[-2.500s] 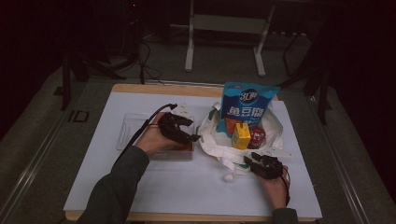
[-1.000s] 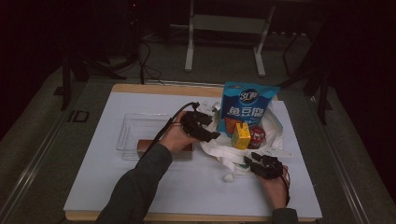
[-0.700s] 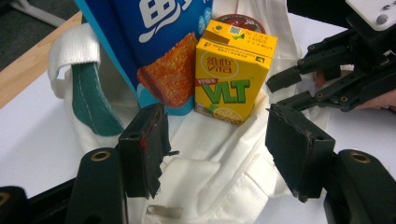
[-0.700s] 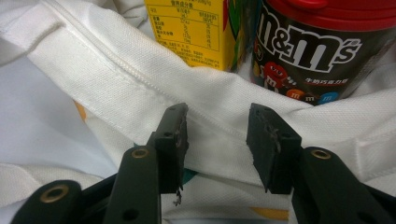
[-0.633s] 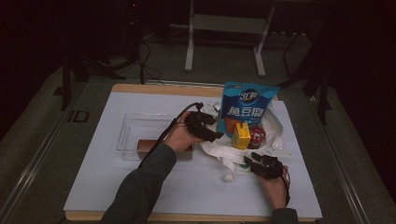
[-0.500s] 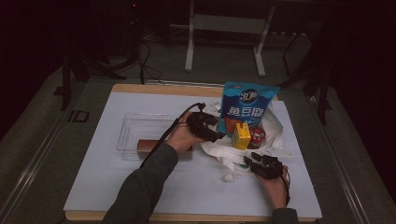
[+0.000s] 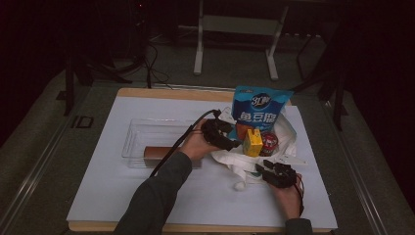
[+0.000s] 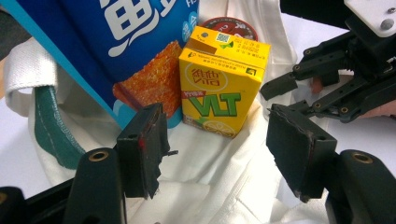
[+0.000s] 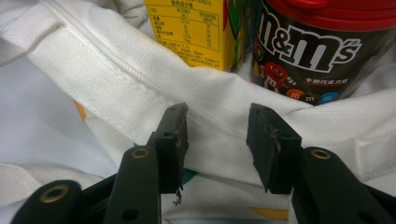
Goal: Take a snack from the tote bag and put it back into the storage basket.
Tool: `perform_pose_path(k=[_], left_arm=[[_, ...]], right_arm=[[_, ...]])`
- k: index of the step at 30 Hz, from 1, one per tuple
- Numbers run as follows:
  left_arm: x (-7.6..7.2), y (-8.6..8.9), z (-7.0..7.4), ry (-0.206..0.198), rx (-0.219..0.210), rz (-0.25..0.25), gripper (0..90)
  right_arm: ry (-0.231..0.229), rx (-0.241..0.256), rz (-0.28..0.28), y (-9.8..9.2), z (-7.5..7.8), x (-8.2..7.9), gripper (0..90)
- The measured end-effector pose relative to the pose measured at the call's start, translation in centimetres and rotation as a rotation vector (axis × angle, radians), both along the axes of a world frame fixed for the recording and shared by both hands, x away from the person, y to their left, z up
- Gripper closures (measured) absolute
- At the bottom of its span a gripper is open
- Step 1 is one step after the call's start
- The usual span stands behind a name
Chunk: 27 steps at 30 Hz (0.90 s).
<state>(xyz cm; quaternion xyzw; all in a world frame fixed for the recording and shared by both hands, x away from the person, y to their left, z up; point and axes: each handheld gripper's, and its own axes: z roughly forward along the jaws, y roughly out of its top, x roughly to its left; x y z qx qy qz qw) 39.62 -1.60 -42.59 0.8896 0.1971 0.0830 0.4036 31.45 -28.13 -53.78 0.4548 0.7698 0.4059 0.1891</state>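
The yellow drink carton (image 8: pixel 223 84) stands upright in the white cloth bag (image 7: pixel 244 159) on the worktop (image 7: pixel 98 196), just beside the blue snack pouch (image 8: pixel 135 42) and the M&M's tub (image 9: pixel 322 51). The left tool (image 8: pixel 219 144), released with jaws wide apart, now sits right in front of the carton, having swung across from over the clear tray (image 7: pixel 142 132) with its brown bar (image 7: pixel 159 152). The right tool (image 9: pixel 217 135) stays put, jaws apart astride the bag's edge, not clamped.
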Motion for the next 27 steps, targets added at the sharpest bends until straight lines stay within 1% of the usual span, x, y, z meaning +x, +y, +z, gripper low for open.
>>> perform_pose_path(k=[14,20,22,24,27], left_arm=[[0.5,-0.8,-0.8,-0.004,-0.007,0.007,35.7],[0.9,-1.0,-1.1,0.004,0.002,0.009,35.3],[1.1,-1.0,-1.1,0.008,0.000,0.020,34.3],[1.3,-1.0,-1.2,0.012,-0.006,0.022,34.3],[1.4,-1.2,-1.3,0.015,-0.004,0.018,33.4]], right_arm=[[0.000,0.001,0.000,0.0,0.0,0.0,57.6],[0.002,0.003,0.000,0.0,0.0,0.0,57.6],[0.002,0.003,0.000,0.0,0.0,0.0,57.6],[0.002,0.002,-0.001,0.0,0.0,0.0,57.6],[0.002,0.005,0.000,0.0,0.0,0.0,57.5]])
